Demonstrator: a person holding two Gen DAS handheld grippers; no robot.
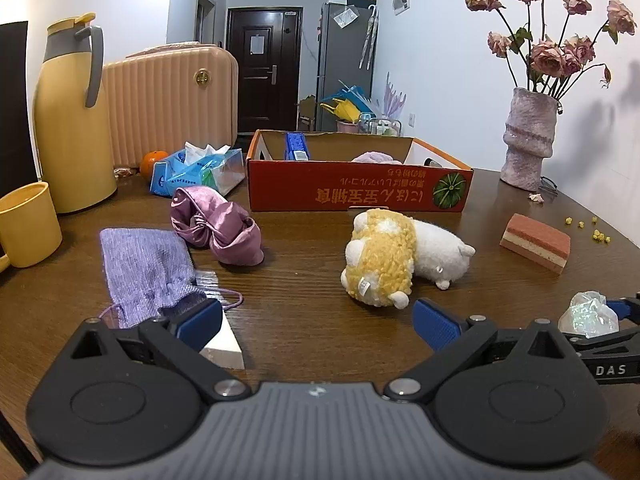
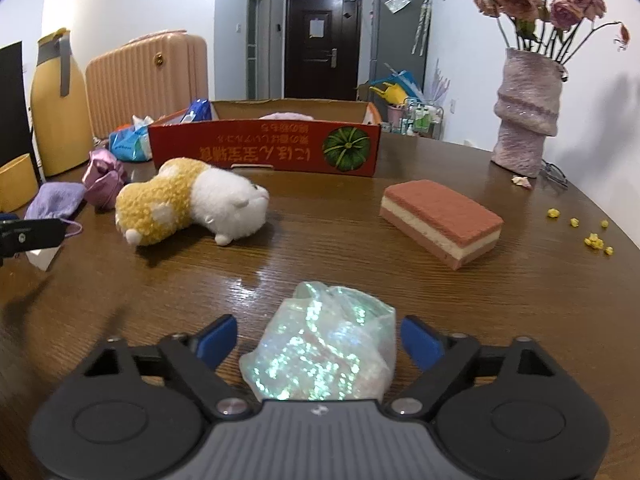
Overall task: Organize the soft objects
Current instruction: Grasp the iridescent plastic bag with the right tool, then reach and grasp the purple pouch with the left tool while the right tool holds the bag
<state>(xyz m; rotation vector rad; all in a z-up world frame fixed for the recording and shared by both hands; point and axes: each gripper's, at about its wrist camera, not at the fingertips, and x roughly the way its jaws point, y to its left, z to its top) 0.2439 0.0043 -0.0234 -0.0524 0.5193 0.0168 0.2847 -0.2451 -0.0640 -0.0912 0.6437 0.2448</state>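
Note:
My left gripper [image 1: 318, 322] is open and empty, low over the wooden table [image 1: 304, 320]. A yellow and white plush toy [image 1: 394, 258] lies just beyond it. A knitted lilac pouch [image 1: 146, 268] lies by its left finger, and a shiny purple satin bundle [image 1: 222, 226] lies behind that. My right gripper [image 2: 320, 338] is open around an iridescent soft bag [image 2: 324, 350] that sits between its fingers. The plush toy [image 2: 188, 200] and a pink layered sponge [image 2: 442, 218] lie further off. A red cardboard box [image 1: 356, 188] at the back holds a pink soft item [image 1: 374, 157].
A yellow thermos [image 1: 68, 120], a yellow cup [image 1: 26, 224], a peach suitcase [image 1: 168, 108], a tissue pack [image 1: 200, 172] and an orange [image 1: 152, 162] stand at the back left. A vase of dried roses [image 1: 528, 140] stands at the back right. Yellow crumbs [image 2: 592, 236] lie at right.

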